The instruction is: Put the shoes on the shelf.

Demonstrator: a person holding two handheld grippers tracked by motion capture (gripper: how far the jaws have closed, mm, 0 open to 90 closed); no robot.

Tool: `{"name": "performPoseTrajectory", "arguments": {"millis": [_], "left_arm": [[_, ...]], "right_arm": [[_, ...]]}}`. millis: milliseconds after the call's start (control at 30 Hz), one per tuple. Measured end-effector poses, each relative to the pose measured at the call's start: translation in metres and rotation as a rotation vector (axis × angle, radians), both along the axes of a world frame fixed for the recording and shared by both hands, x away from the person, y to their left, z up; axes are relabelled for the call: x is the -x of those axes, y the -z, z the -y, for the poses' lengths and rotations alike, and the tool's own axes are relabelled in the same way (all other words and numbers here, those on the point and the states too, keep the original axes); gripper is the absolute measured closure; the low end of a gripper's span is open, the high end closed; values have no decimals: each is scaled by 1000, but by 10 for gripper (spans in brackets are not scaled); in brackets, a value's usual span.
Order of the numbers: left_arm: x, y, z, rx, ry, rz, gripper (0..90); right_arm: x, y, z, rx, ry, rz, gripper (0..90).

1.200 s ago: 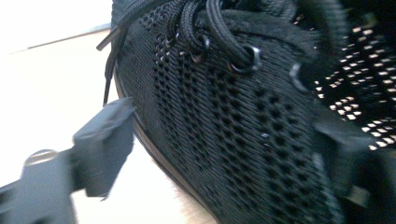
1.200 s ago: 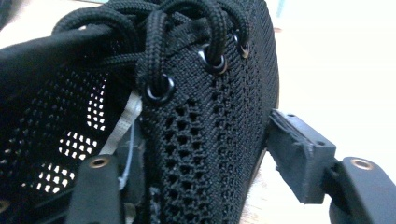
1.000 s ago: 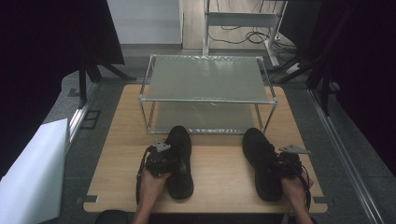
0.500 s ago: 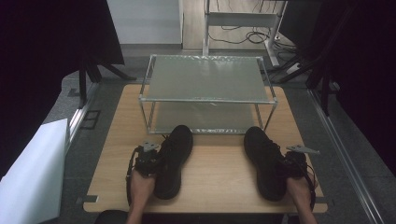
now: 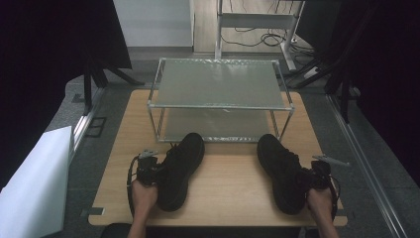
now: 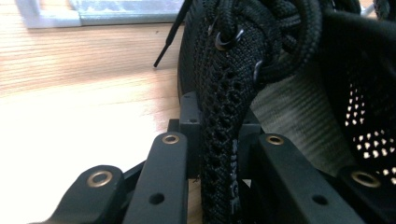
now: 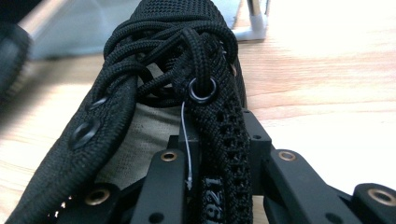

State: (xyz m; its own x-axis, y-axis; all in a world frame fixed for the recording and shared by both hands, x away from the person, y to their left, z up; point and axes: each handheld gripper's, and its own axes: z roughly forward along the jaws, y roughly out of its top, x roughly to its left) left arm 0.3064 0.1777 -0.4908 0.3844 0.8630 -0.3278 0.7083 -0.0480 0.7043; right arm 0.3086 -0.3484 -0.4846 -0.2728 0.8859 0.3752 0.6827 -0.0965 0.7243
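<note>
At the near edge of the desk (image 5: 233, 191), the person's two hands each carry a hand-held gripper. The left hand-held gripper (image 5: 157, 173) sits against the outer side of the left shoe (image 5: 181, 168); in the left gripper view its jaws have just been closing, and they now pinch the shoe's mesh side wall (image 6: 219, 140) at the collar, one jaw outside and one inside the opening. The right hand-held gripper (image 5: 304, 178) has likewise been drawing its jaws in and clamps the eyelet-side wall (image 7: 219, 154) of the right shoe (image 5: 282, 171) the same way.

Both black laced shoes rest flat on the wooden desk, well apart, heels toward the person. The left shoe is angled, toe leaning toward the middle; the right shoe's toe leans slightly toward the middle too. A loose lace end (image 6: 169, 39) lies on the wood beside the left shoe.

Just beyond the toes stands a two-tier metal rack (image 5: 218, 82) with frosted shelves, its front legs close to both toes. To the far left, a white board (image 5: 34, 183) leans beside the desk.
</note>
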Motion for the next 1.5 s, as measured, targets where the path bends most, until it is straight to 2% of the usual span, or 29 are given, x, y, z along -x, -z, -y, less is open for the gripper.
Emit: {"name": "performPoseTrajectory", "arguments": {"millis": [200, 433, 633, 800, 1000, 1133, 1333, 1500], "left_arm": [[2, -8, 2, 54, 17, 17, 789], [4, -23, 10, 104, 37, 58, 787], [5, -27, 16, 173, 33, 70, 786], [6, -27, 20, 243, 28, 73, 785], [12, -35, 25, 295, 23, 93, 785], [17, -42, 29, 309, 13, 112, 785], [28, -57, 36, 307, -20, 150, 785], [36, -70, 42, 304, -32, 163, 781]], "right_arm": [[1, -3, 1, -130, -8, -1, 755], [-1, -7, -10, -255, -26, -4, 752], [-3, -14, -21, -346, -46, 36, 751], [-4, -19, -33, -372, -65, 37, 751], [-3, -25, -45, -412, -92, 42, 751], [-2, -32, -53, -415, -111, 54, 751], [2, -43, -63, -437, -118, 64, 751], [5, -52, -69, -474, -128, 49, 750]]}}
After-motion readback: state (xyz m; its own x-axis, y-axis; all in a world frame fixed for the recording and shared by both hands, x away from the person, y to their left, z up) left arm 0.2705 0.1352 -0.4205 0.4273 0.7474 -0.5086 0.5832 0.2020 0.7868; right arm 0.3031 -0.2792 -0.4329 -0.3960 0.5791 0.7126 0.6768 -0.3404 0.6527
